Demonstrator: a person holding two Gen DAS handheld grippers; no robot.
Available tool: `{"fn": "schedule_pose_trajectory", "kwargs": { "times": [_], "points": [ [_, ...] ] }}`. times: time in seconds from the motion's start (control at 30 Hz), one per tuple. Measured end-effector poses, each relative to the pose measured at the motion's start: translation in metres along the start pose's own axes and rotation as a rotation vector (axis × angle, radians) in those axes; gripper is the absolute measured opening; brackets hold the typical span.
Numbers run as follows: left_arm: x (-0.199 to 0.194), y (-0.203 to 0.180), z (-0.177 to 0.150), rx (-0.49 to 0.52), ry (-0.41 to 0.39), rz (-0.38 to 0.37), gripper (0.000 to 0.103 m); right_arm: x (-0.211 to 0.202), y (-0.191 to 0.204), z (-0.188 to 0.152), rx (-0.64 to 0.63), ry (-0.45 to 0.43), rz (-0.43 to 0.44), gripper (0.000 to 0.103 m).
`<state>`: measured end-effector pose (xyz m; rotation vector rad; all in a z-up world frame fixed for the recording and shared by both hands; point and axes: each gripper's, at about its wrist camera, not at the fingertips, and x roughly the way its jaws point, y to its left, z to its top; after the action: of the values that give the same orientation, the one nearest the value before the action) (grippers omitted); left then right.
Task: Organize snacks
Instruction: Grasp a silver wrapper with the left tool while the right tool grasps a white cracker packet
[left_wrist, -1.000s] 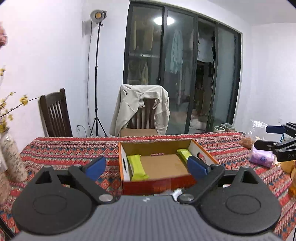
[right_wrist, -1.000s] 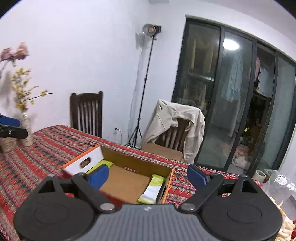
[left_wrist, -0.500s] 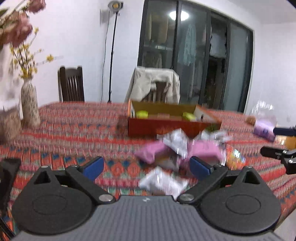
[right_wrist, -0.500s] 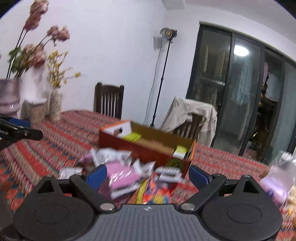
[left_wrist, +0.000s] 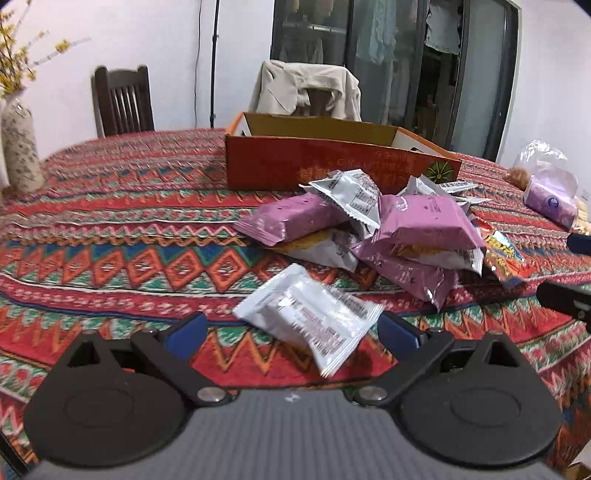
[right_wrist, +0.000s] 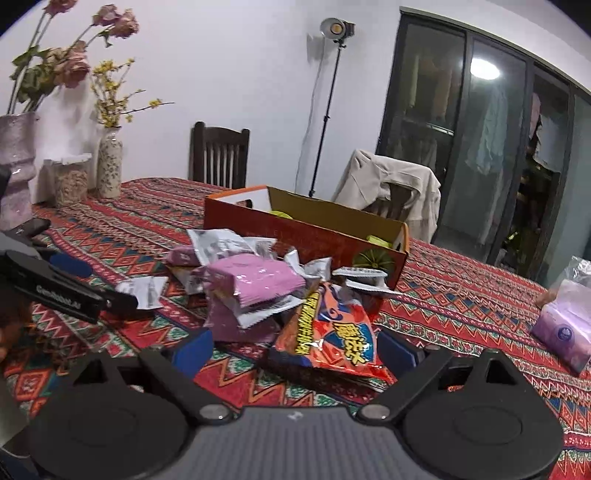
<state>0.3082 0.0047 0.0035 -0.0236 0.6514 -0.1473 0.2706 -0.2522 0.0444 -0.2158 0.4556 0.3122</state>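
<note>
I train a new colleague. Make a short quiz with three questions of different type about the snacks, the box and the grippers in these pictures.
1. True or false: the left gripper grips the white packet.
2. Which packet lies nearest before the right gripper? A) purple B) orange C) green
3. Fill in: the orange box stands ___ the snack pile, seen from the grippers.

Key: 1 false, its jaws stand open around it; 2 B, the orange packet; 3 behind.
</note>
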Motion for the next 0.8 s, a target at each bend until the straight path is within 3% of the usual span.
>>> {"fn": "schedule_pose_trajectory", "kwargs": {
  "times": [0.13, 0.23, 0.37, 0.47, 0.53, 0.7, 0.8],
  "points": [
    [0.011, -0.002, 0.008, -0.001, 0.023, -0.009, 0.100, 0.013, -0.010, 0.003, 0.025, 0.010, -0.002, 0.095],
    [0.017, -0.004, 0.013, 0.005, 0.026, -0.011, 0.092, 0.025, -0.020, 0.010, 0.042, 0.007, -0.016, 0.095],
    [0.018, -0.010, 0.016, 0.060, -0.001, -0.026, 0.075, 0.042, -0.037, 0.022, 0.076, 0.003, -0.038, 0.095],
    [0.018, -0.006, 0.019, 0.062, 0.000, -0.015, 0.077, 0.060, -0.057, 0.032, 0.120, 0.008, -0.052, 0.095],
    [0.019, 0.005, 0.024, 0.024, 0.025, 0.007, 0.082, 0.076, -0.073, 0.040, 0.156, 0.013, -0.059, 0.095],
    [0.019, 0.025, 0.029, -0.092, 0.092, -0.017, 0.095, 0.115, -0.098, 0.050, 0.214, 0.038, -0.050, 0.095],
    [0.026, 0.019, 0.029, -0.092, 0.106, 0.001, 0.097, 0.142, -0.106, 0.055, 0.237, 0.071, -0.026, 0.095]
  ]
}}
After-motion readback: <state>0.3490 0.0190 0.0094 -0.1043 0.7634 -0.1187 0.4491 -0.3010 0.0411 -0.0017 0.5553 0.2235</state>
